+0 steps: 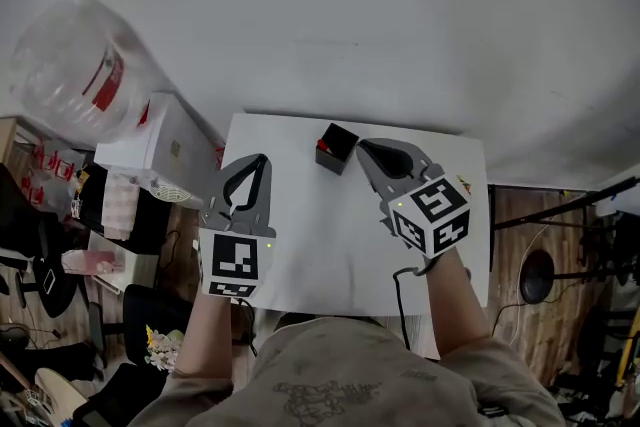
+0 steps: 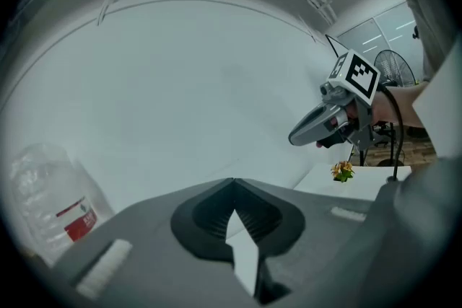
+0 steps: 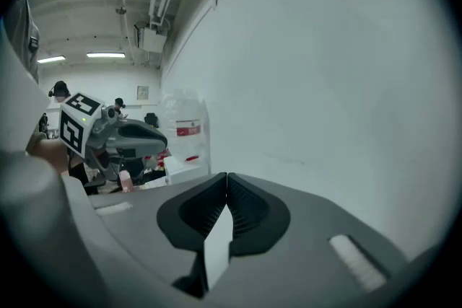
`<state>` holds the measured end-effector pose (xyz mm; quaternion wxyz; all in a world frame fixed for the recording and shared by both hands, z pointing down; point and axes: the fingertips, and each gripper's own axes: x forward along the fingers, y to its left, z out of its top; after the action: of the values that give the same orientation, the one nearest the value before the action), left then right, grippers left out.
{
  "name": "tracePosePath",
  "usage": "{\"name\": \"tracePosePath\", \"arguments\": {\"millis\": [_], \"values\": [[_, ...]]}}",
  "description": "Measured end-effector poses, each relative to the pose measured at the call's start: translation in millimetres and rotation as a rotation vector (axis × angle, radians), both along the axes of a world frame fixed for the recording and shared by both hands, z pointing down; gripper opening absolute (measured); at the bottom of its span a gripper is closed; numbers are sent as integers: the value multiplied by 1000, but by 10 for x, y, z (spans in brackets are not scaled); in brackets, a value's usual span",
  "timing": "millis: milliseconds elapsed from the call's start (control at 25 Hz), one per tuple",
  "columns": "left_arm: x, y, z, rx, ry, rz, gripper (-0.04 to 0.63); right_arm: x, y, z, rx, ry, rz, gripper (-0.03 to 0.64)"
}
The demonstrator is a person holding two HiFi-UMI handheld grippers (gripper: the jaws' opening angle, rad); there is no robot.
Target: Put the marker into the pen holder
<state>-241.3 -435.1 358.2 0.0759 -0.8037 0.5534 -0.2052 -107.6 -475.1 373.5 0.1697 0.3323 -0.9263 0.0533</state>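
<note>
Tools were both pinched shut and empty: the left tool (image 2: 231, 182) and the right tool (image 3: 226, 177) each had their jaws meeting at the tips, with nothing between them. They hung above the white table (image 1: 330, 245), the right tool's nose just beside the black holder (image 1: 338, 145), the left one further off.

No marker lay in plain sight on the table. A small red bit (image 1: 321, 147) showed at the holder's left edge; it might have been the marker's end, but it was too small to tell, or to tell whether it sat inside or against the wall.

If that was the marker outside the holder, the pick would likely go best with the right tool spread before descending, closing across the barrel, lifting it upright and lowering it straight into the opening. The left tool could brace the light holder against tipping.
</note>
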Motion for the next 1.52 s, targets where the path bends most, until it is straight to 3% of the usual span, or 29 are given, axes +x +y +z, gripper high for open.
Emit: {"name": "tracePosePath", "arguments": {"millis": [240,520,800,920,1160,1520], "values": [[151,251,-293,58,9,52,2,295,435,-617,124,-137,66,31],[267,529,-455,79,55,93,2,447,958,-902,213,-191,74,29],[308,682,-408,72,58,106,2,398,1305,-614,175,-146,43,29],[277,761,-295,64,92,97,2,394,1435,-432,145,-105,37,29],[155,927,94,-45,183,41,2,429,1508,-221,86,-101,46,28],[238,902,36,-19,126,83,3,456,1424,-173,83,-46,64,29]]}}
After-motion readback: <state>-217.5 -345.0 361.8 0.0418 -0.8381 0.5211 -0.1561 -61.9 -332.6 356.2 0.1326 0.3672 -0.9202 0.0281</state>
